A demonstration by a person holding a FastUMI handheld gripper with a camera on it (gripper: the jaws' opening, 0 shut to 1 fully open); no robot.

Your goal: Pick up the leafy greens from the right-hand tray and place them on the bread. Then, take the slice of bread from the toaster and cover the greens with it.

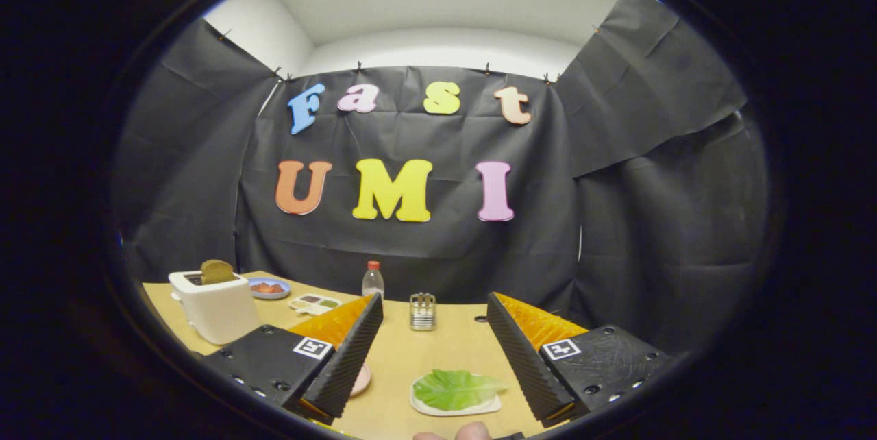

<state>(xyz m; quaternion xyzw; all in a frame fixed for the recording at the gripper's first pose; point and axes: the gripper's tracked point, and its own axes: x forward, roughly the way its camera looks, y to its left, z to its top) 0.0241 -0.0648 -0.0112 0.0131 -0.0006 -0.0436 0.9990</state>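
A green lettuce leaf point(455, 388) lies on a small white tray point(428, 408) on the tan table, low between my fingers and nearer the right one. My gripper point(434, 313) is open, with nothing between its fingers. A white toaster point(214, 310) stands beyond the left finger, with a brown slice of bread point(217, 271) sticking up from its slot. The edge of a pink plate point(363, 380) peeks out beside the left finger; what lies on it is hidden.
At the back of the table are a blue plate with reddish food point(268, 288), a small divided tray point(314, 303), a clear bottle with a red cap point(372, 280) and a small metal rack point(423, 310). Fingertips of a person's hand point(453, 434) show below the lettuce tray.
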